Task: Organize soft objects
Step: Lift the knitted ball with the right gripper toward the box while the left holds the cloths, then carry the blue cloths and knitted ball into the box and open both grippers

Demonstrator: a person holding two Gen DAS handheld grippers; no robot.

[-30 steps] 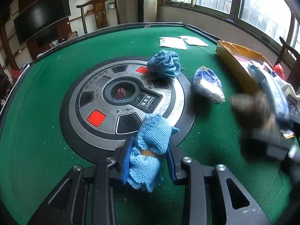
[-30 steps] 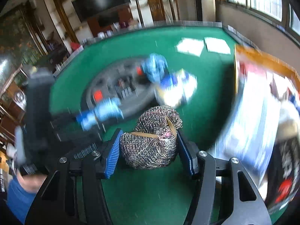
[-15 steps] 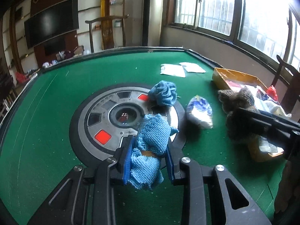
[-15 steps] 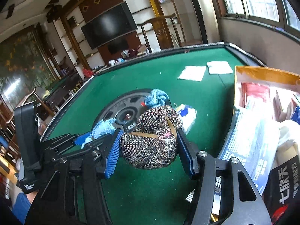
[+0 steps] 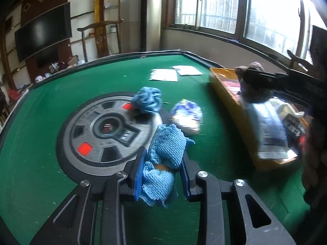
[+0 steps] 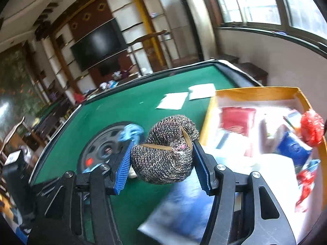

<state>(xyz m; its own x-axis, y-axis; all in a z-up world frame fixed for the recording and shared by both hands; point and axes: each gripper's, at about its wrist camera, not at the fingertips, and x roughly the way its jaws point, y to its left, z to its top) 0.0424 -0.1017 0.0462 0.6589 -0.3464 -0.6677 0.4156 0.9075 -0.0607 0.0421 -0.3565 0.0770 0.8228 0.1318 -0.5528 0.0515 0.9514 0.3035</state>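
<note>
Two hand-held grippers work above a green felt game table (image 5: 51, 106) with a round grey metal centre panel (image 5: 106, 130) set into it. The left gripper (image 5: 162, 171) is clamped narrowly on a light-blue knitted cloth bundle bound with a tan rubber band (image 5: 165, 157), its blue-padded jaws pressing both sides and the bundle lifted clear over the near edge of the panel. The right gripper (image 6: 161, 161) grips a wider load — a rolled grey-brown marled knit bundle crossed by a tan rubber band (image 6: 165, 149) — held in the air at the near corner of an open orange cardboard box (image 6: 255, 90) crowded with packets and papers.

Lying on the table are a second loose blue knitted cloth (image 5: 148, 100), on the far rim of the panel, and a white-and-blue soft packet (image 5: 187, 118) just beside it on the felt. Two white paper sheets (image 5: 173, 73) rest farther back, near the table's far edge. From the left camera, the right gripper's dark arm reaches in from the right side — its knit bundle held above the box.
</note>
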